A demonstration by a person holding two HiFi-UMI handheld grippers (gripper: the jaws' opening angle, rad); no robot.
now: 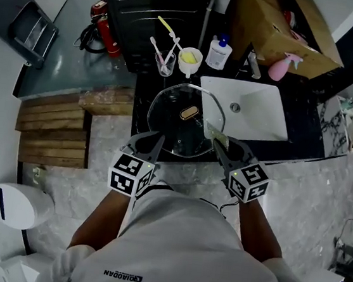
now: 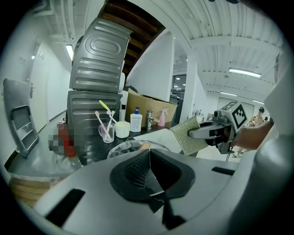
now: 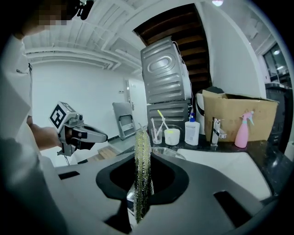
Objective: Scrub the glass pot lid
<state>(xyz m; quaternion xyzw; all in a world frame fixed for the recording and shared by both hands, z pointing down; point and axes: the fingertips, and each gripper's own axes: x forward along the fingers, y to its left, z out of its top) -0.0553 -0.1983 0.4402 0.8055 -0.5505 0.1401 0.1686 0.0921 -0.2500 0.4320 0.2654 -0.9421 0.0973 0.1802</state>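
Glass pot lid [image 1: 179, 130] just beyond both — right gripper [image 1: 220, 146] clamps scouring pad [image 3: 142, 158]; left gripper [image 2: 149, 169] closed.

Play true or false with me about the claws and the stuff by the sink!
1. The right claw pinches a scrub pad. True.
2. The glass pot lid lies inside the sink. False: it lies on the black counter, left of the white sink.
3. The spray bottle is pink. True.
4. The left claw is wide open. False: its jaws are together.
5. Toothbrushes stand in a clear cup. True.
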